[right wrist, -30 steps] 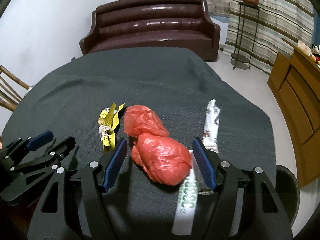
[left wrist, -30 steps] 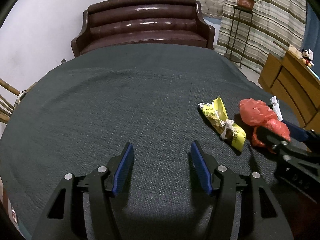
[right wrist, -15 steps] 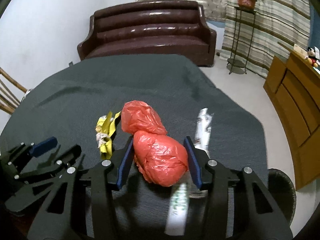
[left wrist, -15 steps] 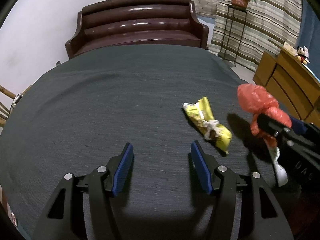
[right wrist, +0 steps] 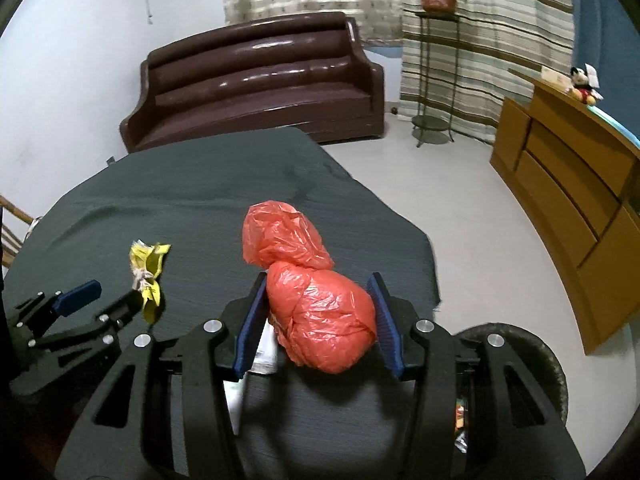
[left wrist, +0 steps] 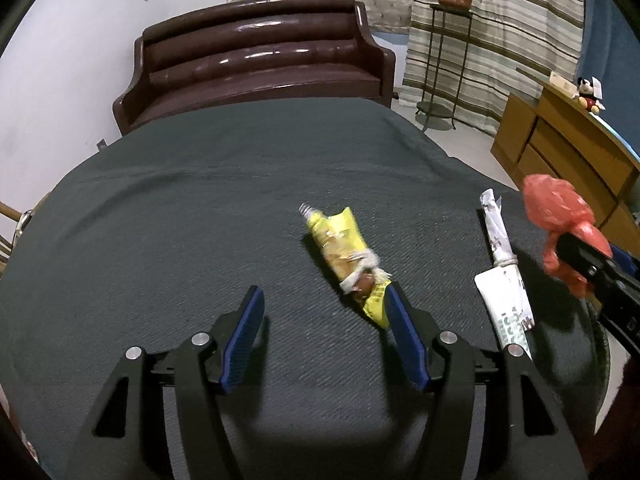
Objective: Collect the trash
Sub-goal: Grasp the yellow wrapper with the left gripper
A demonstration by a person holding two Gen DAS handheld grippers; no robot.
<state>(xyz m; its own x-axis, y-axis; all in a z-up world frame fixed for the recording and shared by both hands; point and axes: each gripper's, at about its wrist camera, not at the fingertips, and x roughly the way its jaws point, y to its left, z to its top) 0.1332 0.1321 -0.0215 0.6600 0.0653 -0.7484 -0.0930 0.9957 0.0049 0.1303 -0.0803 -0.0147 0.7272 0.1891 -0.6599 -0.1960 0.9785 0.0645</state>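
On the dark woven tablecloth, the left gripper stands open and empty; at its one o'clock lies a crinkled yellow wrapper. A flat white packet follows. The right gripper clamps a glossy, bulbous red plastic bag.

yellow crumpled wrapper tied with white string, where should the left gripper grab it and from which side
Grip the yellow crumpled wrapper at its pinched waist, where the white string cinches it. It lies flat on the dark grey cloth, long axis slanting away, so come down from above with fingers across that axis. The left gripper is open, and the wrapper's near end lies by its right finger.
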